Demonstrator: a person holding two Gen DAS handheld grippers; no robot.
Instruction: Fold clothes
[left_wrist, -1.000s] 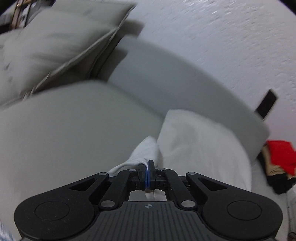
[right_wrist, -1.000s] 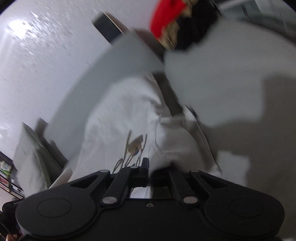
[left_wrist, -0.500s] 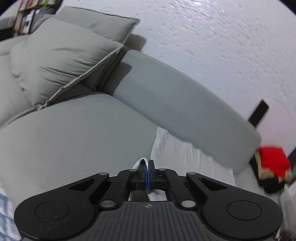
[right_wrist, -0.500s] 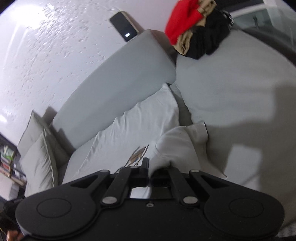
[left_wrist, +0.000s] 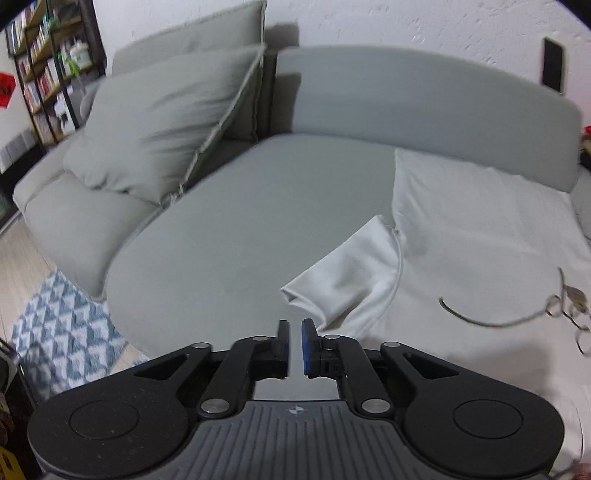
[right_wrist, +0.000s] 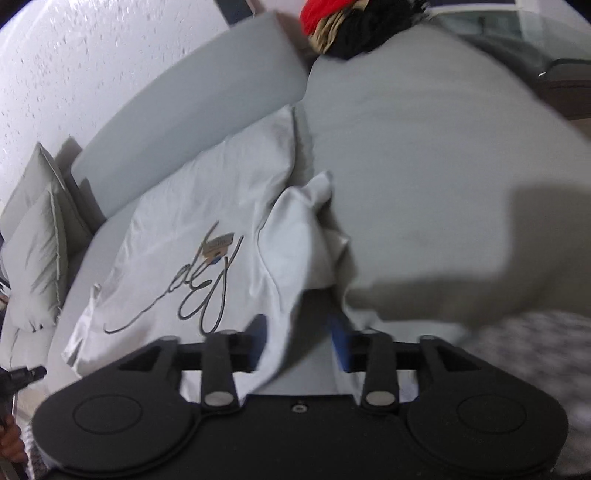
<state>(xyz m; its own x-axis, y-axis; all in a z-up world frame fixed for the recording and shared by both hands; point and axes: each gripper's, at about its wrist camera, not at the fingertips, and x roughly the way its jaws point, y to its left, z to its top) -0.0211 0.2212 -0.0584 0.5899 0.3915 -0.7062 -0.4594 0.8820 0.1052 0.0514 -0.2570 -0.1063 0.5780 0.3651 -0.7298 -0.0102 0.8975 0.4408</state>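
Note:
A white T-shirt (right_wrist: 177, 236) with a dark script print (right_wrist: 199, 295) lies spread on the grey sofa seat (left_wrist: 229, 229). Its left sleeve (left_wrist: 343, 284) lies loose on the seat, just ahead and right of my left gripper (left_wrist: 294, 334). That gripper is open by a narrow gap, and nothing sits between its fingers. My right gripper (right_wrist: 298, 343) stands wide open. The shirt's other sleeve (right_wrist: 295, 236) is bunched up, and its fabric drapes loosely between the blue pads (right_wrist: 338, 347).
Two grey cushions (left_wrist: 159, 122) lean at the sofa's left end. A heap of red, tan and black clothes (right_wrist: 351, 18) sits at the far end. A dark phone (left_wrist: 553, 70) is against the wall. A blue patterned rug (left_wrist: 62, 339) covers the floor.
Both grippers have opened and let go of the sleeves. Both have pulled back from the shirt, which now lies flat on the seat.

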